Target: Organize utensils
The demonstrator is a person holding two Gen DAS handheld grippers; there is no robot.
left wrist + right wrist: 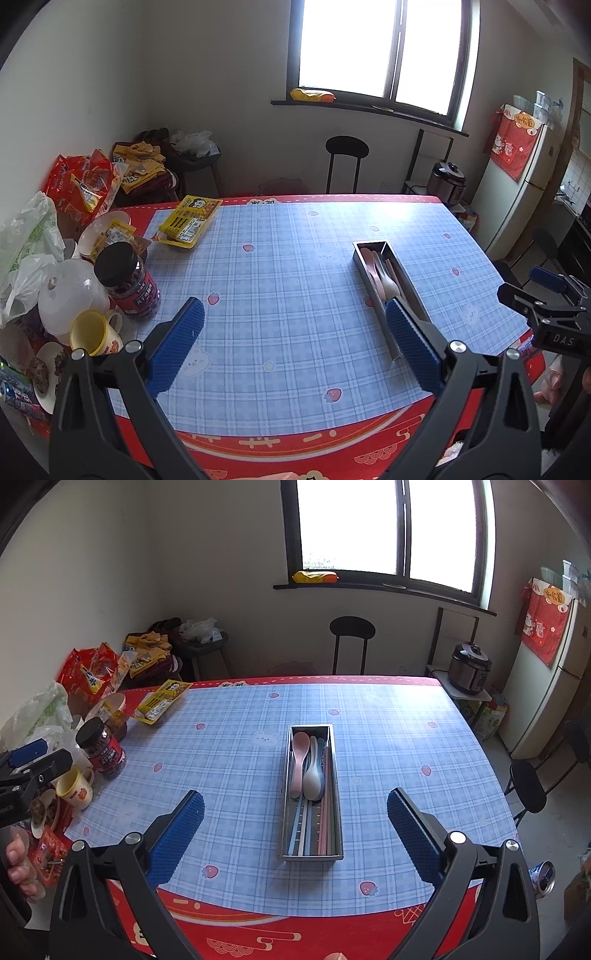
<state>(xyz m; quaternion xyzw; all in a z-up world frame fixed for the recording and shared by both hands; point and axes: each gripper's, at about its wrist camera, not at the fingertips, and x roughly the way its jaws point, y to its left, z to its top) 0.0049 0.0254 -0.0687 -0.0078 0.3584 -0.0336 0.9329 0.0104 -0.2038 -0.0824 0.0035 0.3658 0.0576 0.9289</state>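
Observation:
A narrow metal utensil tray (284,812) lies lengthwise in the middle of the blue checked tablecloth (388,738). Inside it rest a pink spoon (300,760), a pale spoon (312,775) and several chopsticks (322,827) in pink and blue. My right gripper (295,812) hovers open above the tray's near end, holding nothing. In the left wrist view the same tray (394,343) sits to the right, partly behind one finger. My left gripper (293,321) is open and empty over bare cloth, left of the tray. The right gripper (546,295) shows at that view's right edge.
Clutter fills the table's left edge: a dark-lidded jar (127,280), a yellow mug (94,332), a white lid (70,291), plates of food, plastic bags and a yellow snack pack (190,221). A black stool (352,642) stands beyond the far edge. A drink can (542,877) lies on the floor at right.

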